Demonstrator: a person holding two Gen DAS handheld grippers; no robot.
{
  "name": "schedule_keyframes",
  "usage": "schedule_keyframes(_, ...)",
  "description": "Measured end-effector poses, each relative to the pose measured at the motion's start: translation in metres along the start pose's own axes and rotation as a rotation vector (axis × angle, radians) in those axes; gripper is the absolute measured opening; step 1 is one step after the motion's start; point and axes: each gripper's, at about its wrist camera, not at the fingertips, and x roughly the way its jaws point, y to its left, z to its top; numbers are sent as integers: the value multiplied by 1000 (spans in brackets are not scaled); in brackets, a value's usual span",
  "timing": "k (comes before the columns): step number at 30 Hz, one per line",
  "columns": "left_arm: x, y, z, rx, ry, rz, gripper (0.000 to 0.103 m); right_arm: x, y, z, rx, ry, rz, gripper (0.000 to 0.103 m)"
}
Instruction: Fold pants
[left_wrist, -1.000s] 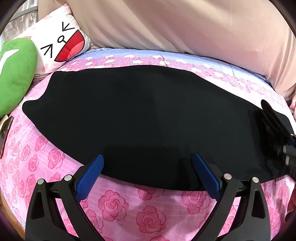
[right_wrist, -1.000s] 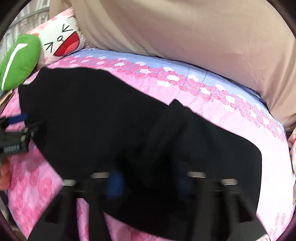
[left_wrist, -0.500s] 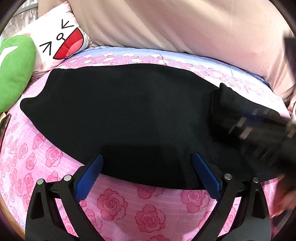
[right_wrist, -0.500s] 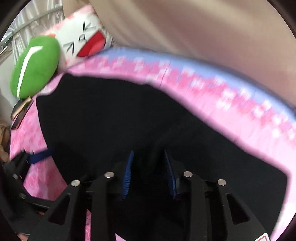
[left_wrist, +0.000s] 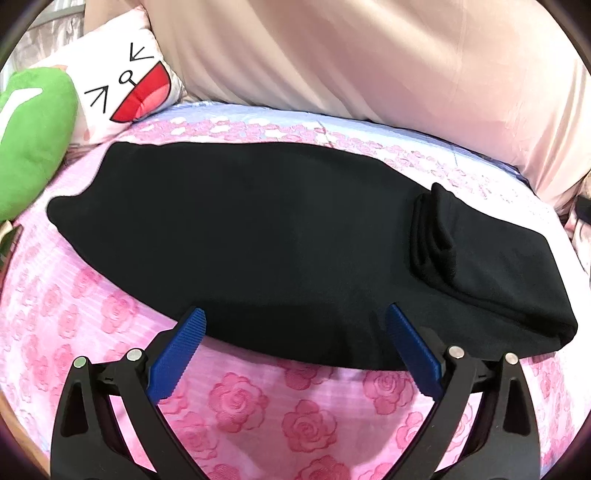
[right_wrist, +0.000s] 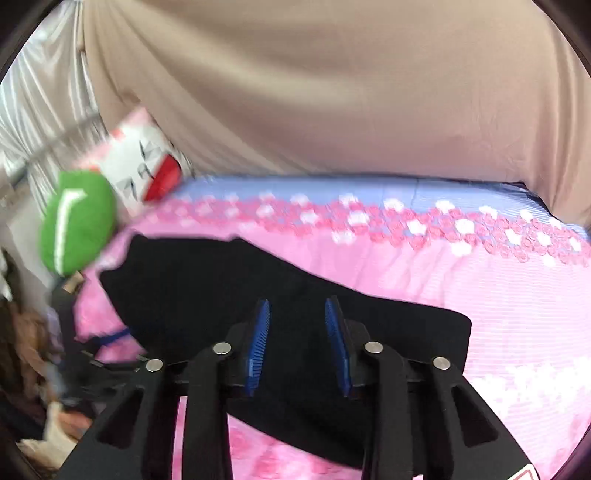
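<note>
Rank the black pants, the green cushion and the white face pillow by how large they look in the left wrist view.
1. Black pants, by far the largest.
2. Green cushion and white face pillow: they look about alike, and the frame edge cuts the cushion, so no ranking.

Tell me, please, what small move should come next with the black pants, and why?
Probably smooth the folded end. In the left wrist view the black pants lie flat on the pink sheet, but the folded-over end is bunched. The left gripper is open at the near edge; the right gripper seems released.
</note>
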Motion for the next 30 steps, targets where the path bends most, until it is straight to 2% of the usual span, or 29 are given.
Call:
schedule_keyframes(5, -15, 12, 10, -42, -6, -5, 96, 59, 32, -10, -54, 104, 32, 34)
schedule_keyframes(7, -21, 18, 13, -36, -14, 15, 96, 74, 56, -19, -125, 129, 45, 54)
schedule_keyframes(9, -25, 23, 14, -26, -20, 31, 96, 88, 80, -30, -205, 143, 67, 61)
schedule_keyframes(10, -26, 25, 15, -28, -22, 40, 96, 93, 87, -34, -226, 146, 62, 61)
schedule_keyframes(12, -27, 28, 18, -42, -28, 42, 96, 116, 99, -38, -290, 147, -27, 57)
schedule_keyframes(13, -29, 30, 20, -51, -31, 39, 96, 123, 101, -39, -306, 157, -50, 46)
schedule_keyframes(14, -31, 31, 20, -58, -36, 35, 96, 129, 103, -38, -328, 139, -72, 41)
schedule_keyframes(15, -34, 33, 20, -64, -42, 33, 96, 130, 104, -36, -329, 131, -74, 24)
schedule_keyframes(16, -37, 35, 21, -67, -50, 34, 96, 127, 106, -29, -304, 133, -84, 18)
schedule_keyframes(17, -40, 36, 21, -67, -56, 38, 96, 123, 106, -24, -273, 132, -60, 16)
schedule_keyframes(19, -44, 40, 22, -73, -66, 43, 96, 113, 108, -14, -219, 109, 40, 16)
schedule_keyframes(20, -44, 41, 23, -79, -68, 42, 96, 115, 110, -14, -204, 127, 92, 20)
schedule_keyframes(21, -43, 41, 24, -83, -68, 39, 96, 125, 111, -20, -204, 180, 127, 34)
schedule_keyframes(22, -40, 42, 25, -93, -56, 37, 96, 137, 112, -26, -212, 224, 130, 37)
schedule_keyframes(23, -37, 42, 26, -97, -46, 32, 96, 134, 112, -32, -221, 176, 122, 37)
schedule_keyframes(26, -25, 40, 28, -110, 11, -20, 96, 97, 97, -32, -175, 114, 118, 38)
schedule_keyframes(28, -17, 34, 29, -122, 45, -77, 96, 54, 64, -36, -94, 41, 99, 38)
schedule_keyframes(30, -8, 24, 32, -126, 84, -147, 96, 22, 29, -48, -13, -12, 37, 40)
